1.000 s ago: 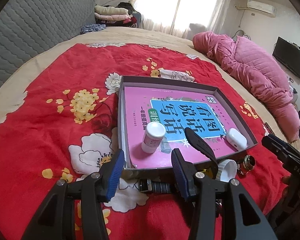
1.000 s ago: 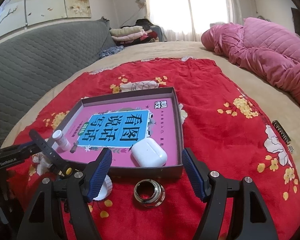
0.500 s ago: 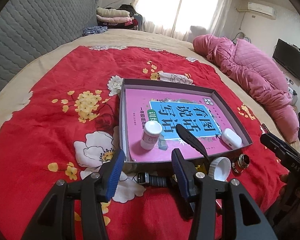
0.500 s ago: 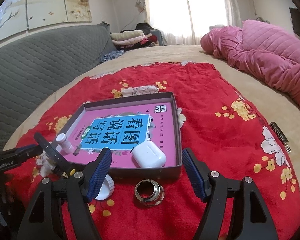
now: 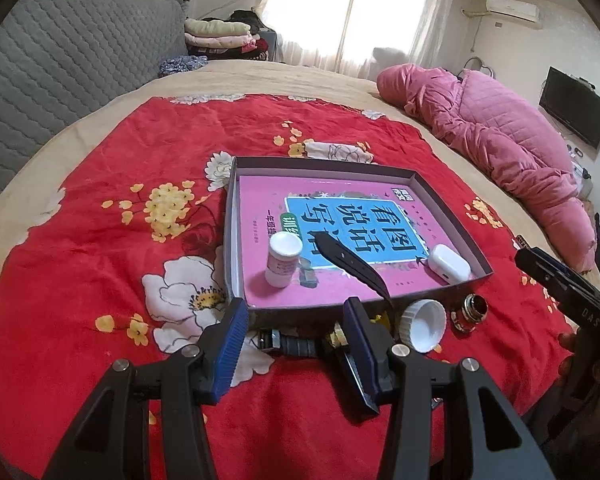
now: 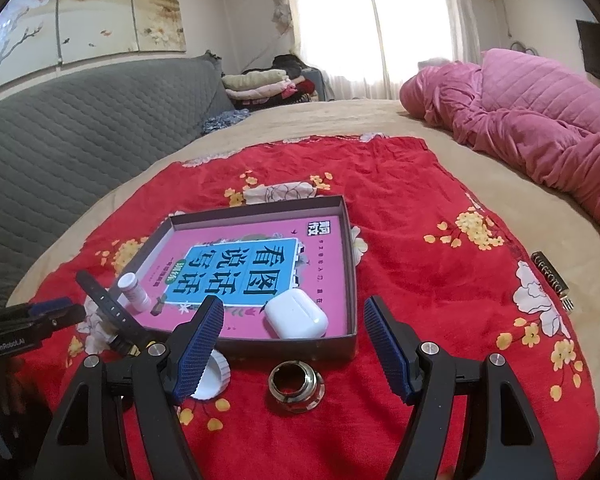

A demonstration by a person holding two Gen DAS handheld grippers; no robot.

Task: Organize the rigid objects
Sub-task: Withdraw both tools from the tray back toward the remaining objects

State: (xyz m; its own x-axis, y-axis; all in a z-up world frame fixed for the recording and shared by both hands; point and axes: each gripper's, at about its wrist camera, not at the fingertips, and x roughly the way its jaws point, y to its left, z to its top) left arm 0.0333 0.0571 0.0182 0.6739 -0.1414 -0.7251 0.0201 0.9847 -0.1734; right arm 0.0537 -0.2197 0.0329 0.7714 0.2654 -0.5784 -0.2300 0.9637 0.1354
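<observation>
A shallow grey box (image 5: pixel 444 204) (image 6: pixel 350 264) with a pink book in its bottom lies on the red floral cloth. In it stand a white pill bottle (image 5: pixel 283 261) (image 6: pixel 134 294) and a white earbud case (image 5: pixel 449 263) (image 6: pixel 296 316). In front of the box lie a dark metal cylinder (image 5: pixel 292 345), a watch with a black strap (image 5: pixel 350 266) (image 6: pixel 108 308), a white cap (image 5: pixel 422 325) (image 6: pixel 212 376) and a metal ring (image 5: pixel 470 312) (image 6: pixel 296 386). My left gripper (image 5: pixel 296 354) is open just above the cylinder. My right gripper (image 6: pixel 294 350) is open above the ring.
A pink quilt (image 5: pixel 496 140) is heaped at the right of the bed. A grey quilted headboard (image 6: pixel 80 120) runs along the left. A small dark and gold bar (image 6: pixel 550 280) lies on the cloth's right edge. Folded clothes (image 5: pixel 224 34) are stacked at the back.
Both grippers have drawn back and risen a little, so the box and the loose items look farther away. Nothing was taken hold of or moved.
</observation>
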